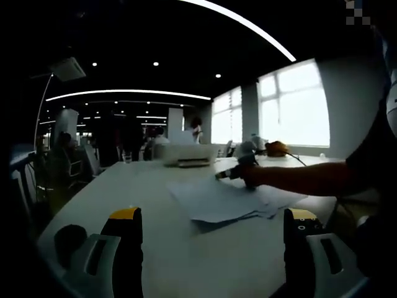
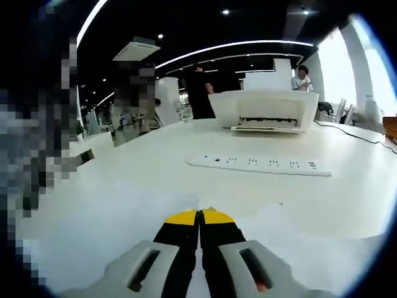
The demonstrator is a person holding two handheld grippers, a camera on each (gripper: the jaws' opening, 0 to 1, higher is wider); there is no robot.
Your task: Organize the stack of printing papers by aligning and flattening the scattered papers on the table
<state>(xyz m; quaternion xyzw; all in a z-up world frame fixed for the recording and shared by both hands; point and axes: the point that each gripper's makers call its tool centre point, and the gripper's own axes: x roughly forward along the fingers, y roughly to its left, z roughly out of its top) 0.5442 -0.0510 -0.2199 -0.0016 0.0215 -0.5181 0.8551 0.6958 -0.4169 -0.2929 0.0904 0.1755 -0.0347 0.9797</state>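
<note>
Looking at the papers (image 1: 232, 200), we found them lying in a loose, fanned pile on the white table (image 1: 124, 192), a little right of the middle in the left gripper view, with their edges not matching and some corners sticking out on the near side. The right gripper (image 1: 239, 172) rested on the far part of this pile, at the end of the person's dark sleeve (image 1: 310, 177), and it seemed to press the sheets down. In its own view its two yellow-tipped jaws stood together, tip against tip, right gripper (image 2: 200, 216) low over a pale surface; we could not tell whether a sheet was pinched between them. The left gripper (image 1: 214, 217) had its jaws wide apart, near the pile but not touching it. To do this step well, we judged that one gripper should hold the pile still while the other pushes the loose edges inward, slowly, so the thin sheets do not buckle. Only the left gripper view gave us the whole pile; the right gripper view gave us the printer (image 2: 267, 108) and the power strip (image 2: 259, 164) clearly.
</note>
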